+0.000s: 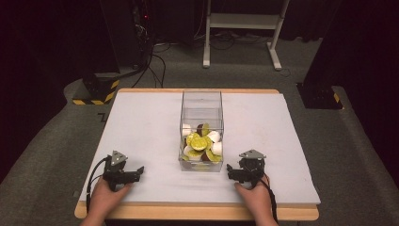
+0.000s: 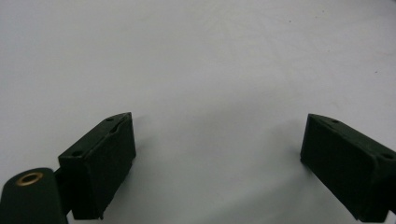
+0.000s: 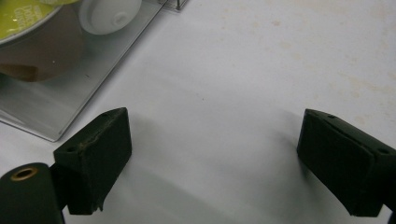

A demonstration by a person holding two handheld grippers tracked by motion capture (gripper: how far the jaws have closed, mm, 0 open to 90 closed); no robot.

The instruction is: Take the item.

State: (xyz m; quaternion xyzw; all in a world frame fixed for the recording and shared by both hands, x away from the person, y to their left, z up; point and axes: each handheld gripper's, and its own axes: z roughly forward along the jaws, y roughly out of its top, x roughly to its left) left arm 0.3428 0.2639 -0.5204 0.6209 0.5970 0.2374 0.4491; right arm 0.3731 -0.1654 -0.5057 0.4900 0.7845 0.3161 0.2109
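Scene: lay quiet at centre of the high view, a clear box standing on the white surface, long side running away toward the upper middle of the frame.

Box contents: heaped in the near half of the box, yellow-green lidded capsules mixed with white cups and a few dark brown ones; far half looked bare.

Left claw: rested at lower left of the high view, held in a hand, jaws spread wide and grasping nothing; in the left gripper view nothing but bare white sheet between the two black jaws.

Right claw: rested at lower right of the high view, held in the other hand, jaws likewise released and empty; in the right gripper view the near corner of the box sat at upper left of the frame, a white cup and a green-lidded capsule seen through the wall.

Relation: both claws well apart from the box, one to each lower side of it, pointing inward.

Done so far: judged nothing visibly started; no capsule lying outside the box, none gripped.

Left to do: judged the whole job, most likely a reach into the open top, a grip on one capsule and its removal, repeated for the heap.

Uncertain: could not tell whether the box carried a lid.
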